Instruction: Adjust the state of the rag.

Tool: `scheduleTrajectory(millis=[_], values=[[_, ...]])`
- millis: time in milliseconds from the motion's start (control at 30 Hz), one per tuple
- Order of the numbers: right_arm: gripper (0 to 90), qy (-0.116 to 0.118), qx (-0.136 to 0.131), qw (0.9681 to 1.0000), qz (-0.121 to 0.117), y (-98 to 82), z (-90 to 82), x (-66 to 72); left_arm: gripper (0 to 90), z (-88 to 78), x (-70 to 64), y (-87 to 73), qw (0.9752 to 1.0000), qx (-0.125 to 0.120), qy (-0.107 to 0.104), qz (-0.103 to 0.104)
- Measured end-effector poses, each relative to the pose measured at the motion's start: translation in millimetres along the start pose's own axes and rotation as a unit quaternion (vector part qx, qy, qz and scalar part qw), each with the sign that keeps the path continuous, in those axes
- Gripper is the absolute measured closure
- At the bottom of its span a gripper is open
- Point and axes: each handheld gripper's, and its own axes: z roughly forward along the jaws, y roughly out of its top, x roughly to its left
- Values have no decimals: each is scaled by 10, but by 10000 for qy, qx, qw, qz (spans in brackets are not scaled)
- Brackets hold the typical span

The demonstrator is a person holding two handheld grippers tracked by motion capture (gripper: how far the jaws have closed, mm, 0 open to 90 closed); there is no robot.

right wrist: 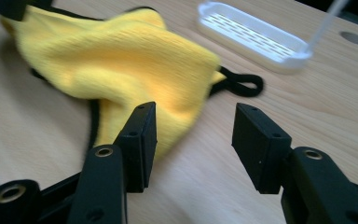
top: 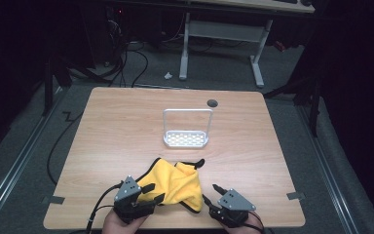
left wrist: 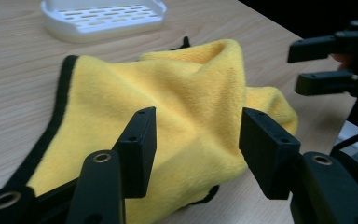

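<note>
The yellow cloth (top: pixel 177 183) lies crumpled on the near part of the wooden table (top: pixel 112 131), bunched into folds with its black edging showing along the left side and a small black hanging loop (right wrist: pixel 240 84) sticking out at its far end. It sits between the two grippers, close to the person's edge of the table.

The left gripper (top: pixel 153 193) is at the cloth's near left corner. In the left gripper view its jaws stand apart with the yellow fabric lying between and under them, and the pads do not press on it; the cloth is released.

The right gripper (top: pixel 212 194) is just beside the cloth's near right edge. In the right gripper view its jaws are spread wide over bare wood, with the cloth's edge reaching behind the left one and nothing gripped.

Farther out, near the middle of the table, stands a white rack (top: pixel 186 140) with a slotted base and a tall wire loop rising from it, well apart from the cloth. Beyond it a round dark hole (top: pixel 212 103) marks the tabletop near the far edge.
</note>
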Motion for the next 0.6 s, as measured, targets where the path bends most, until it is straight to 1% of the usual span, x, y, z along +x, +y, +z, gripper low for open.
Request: scheduleTrajectory(millis=[33,100,167,233,267,300,367,400,467,533,600], values=[[505,63,-17,10000,-1,16,6,46,468,-29,13,-9,10000,-26,48,-49],[505,157,-9,9998,-93,37,22,129,466,-96,20,-38,9998,-108,91,-103],[505,239,28,9995,-191,48,45,200,467,-137,23,-75,9998,-92,106,-131],[505,275,61,9993,-250,51,74,237,473,-161,22,-116,9997,-41,126,-187],[505,291,88,9993,-239,49,92,243,481,-172,16,-135,9997,-39,104,-215],[506,294,132,9992,-231,45,107,244,510,-183,5,-153,9998,-13,83,-192],[508,295,192,9991,-235,33,131,242,556,-202,-34,-189,9998,51,145,-112],[509,313,208,9990,-230,26,140,239,580,-215,-51,-208,9999,60,128,-99],[511,320,276,9989,-196,14,151,232,606,-230,-83,-247,9999,109,74,-108],[512,324,283,9989,-202,7,156,230,626,-214,-122,-290,9998,188,65,-87],[513,328,291,9989,-184,6,163,224,628,-194,-149,-324,9995,288,60,-66]])
